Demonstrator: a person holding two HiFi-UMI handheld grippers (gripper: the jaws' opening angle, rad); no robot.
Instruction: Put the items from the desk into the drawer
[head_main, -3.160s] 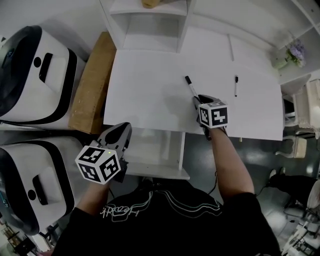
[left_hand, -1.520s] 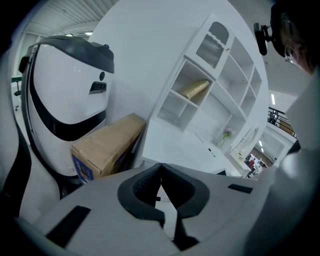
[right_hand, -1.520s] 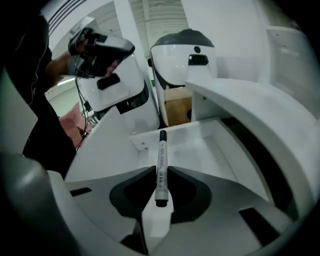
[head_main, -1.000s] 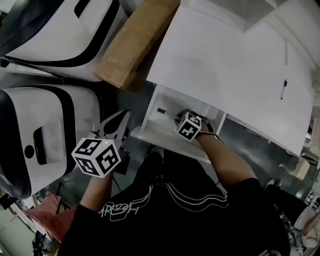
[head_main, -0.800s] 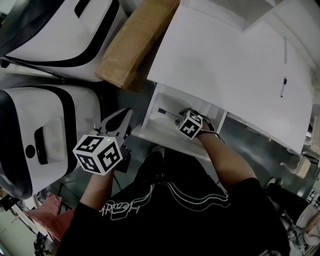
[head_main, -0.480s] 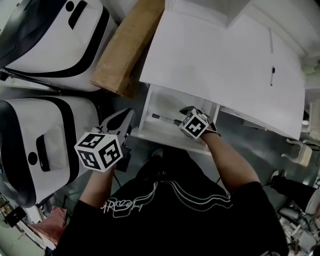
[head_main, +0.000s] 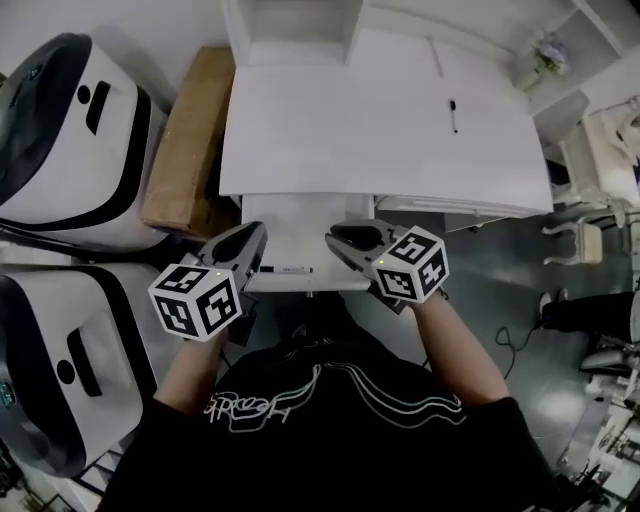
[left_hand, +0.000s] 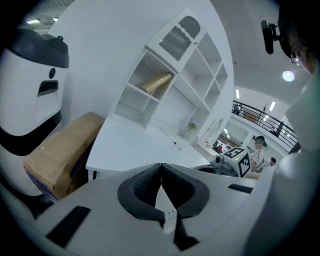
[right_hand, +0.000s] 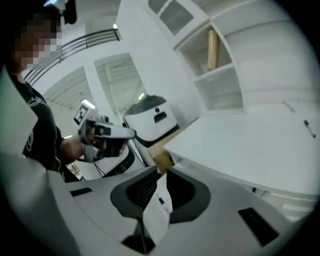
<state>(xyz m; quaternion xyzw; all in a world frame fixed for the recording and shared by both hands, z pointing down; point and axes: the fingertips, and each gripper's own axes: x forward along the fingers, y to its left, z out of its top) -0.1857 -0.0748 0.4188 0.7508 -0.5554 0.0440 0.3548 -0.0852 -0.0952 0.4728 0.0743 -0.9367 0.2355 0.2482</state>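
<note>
My left gripper (head_main: 252, 240), jaws pressed together and empty, and my right gripper (head_main: 340, 243), jaws just closing to a narrow empty slit, hover at the open drawer's (head_main: 300, 214) front edge with free air around both. One marker (head_main: 285, 269) lies inside it. A second marker (head_main: 453, 114) lies on the white desk (head_main: 340, 140), well apart from the cardboard box (head_main: 185, 140).

Black T-shirt (head_main: 330, 440), white line print

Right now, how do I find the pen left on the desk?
Find the big white desk beside the brown box. Toward its far right side lies a small black pen, all alone on the top. The marker sits lower down, inside the open drawer.
</note>
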